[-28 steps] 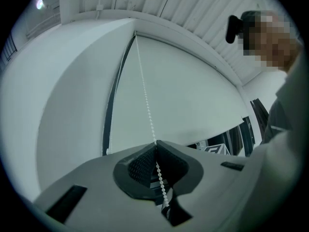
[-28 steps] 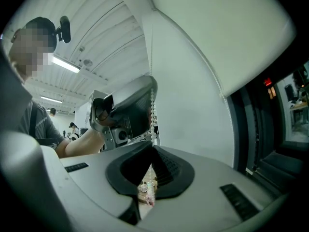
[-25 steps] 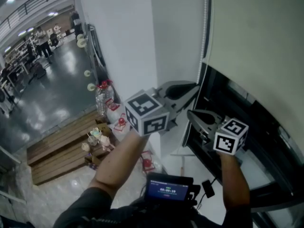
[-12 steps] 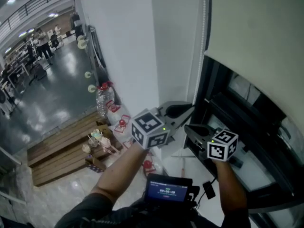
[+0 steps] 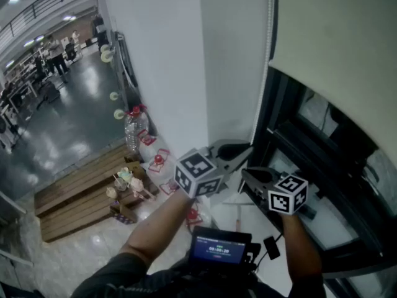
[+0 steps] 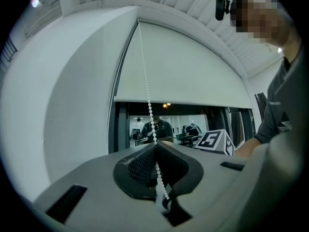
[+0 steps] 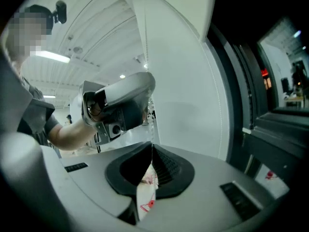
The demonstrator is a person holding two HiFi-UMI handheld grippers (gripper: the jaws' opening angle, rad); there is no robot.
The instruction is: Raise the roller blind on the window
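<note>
WINDOW DUTY: A person with a tool in each hand works the roller blind [image 5: 335, 36] at the window [image 5: 313, 138]. The pale cloth covers the upper part of the opening and the lower part is uncovered. The left tool [image 6: 154, 145] is clamped on the white bead chain [image 6: 146, 76], which runs from its closed jaws up to the blind's top corner, close beside the dark frame [image 5: 273, 123]. The right tool [image 7: 151, 147], just beside and slightly below the left, has its jaws pressed together. Whether a strand is caught between them cannot be made out.

The chain looks light, thin and quite limp, and its hard little beads are likely to slide through smooth pads. The surest hold is probably a pinch across the strand with a bead seated just above the jaws. The cloth itself looks soft and offers no good place to grip. The roller will likely resist a little, so a steady pull straight down along the frame seems wiser than a sideways tug.
</note>
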